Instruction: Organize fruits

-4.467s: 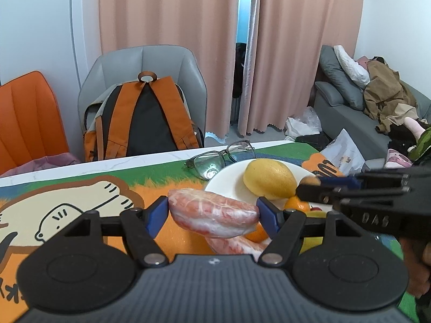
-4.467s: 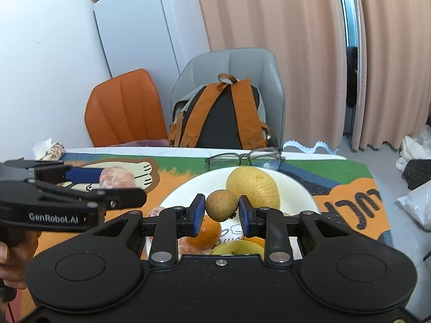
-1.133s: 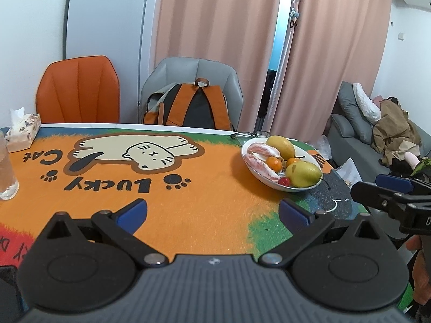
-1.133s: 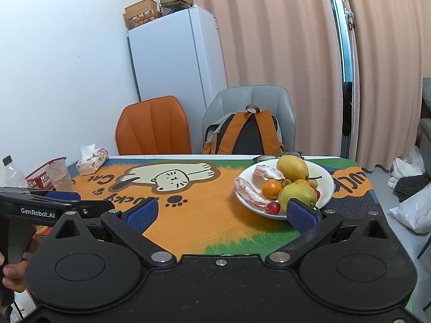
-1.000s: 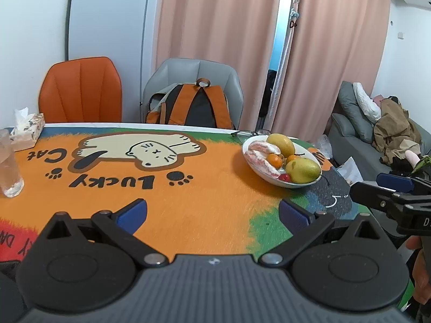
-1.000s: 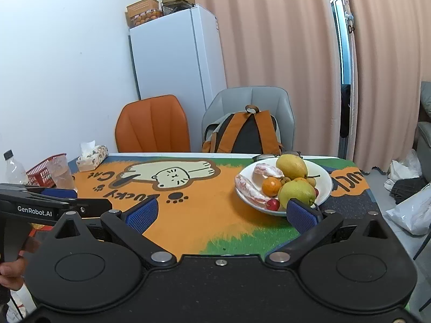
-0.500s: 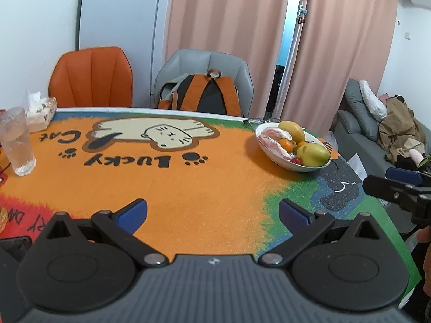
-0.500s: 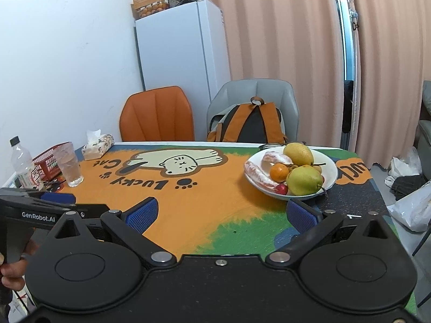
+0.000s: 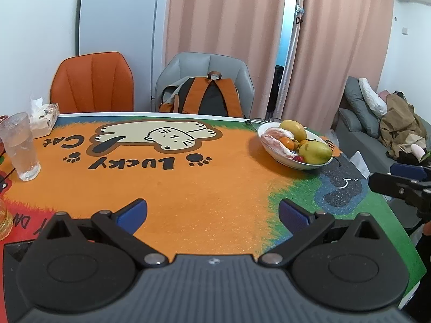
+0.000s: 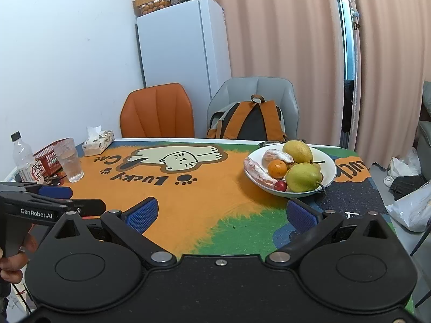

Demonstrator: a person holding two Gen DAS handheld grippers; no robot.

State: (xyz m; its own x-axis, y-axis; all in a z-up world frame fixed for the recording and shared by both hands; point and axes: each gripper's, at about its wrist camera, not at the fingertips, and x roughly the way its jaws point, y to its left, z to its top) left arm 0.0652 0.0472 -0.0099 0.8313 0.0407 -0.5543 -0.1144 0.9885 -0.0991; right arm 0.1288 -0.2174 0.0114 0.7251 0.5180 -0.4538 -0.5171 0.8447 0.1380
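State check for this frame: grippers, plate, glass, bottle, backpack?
left gripper: open, empty
right gripper: open, empty
white plate: holds the fruit, upright on the mat
drinking glass: upright, contents unclear
plastic bottle: upright, capped
backpack: upright on the grey chair

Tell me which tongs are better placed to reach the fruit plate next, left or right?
Probably the right tongs: the plate lies just ahead of their right finger. From the left tongs it sits farther off to the right. Both are open and empty.
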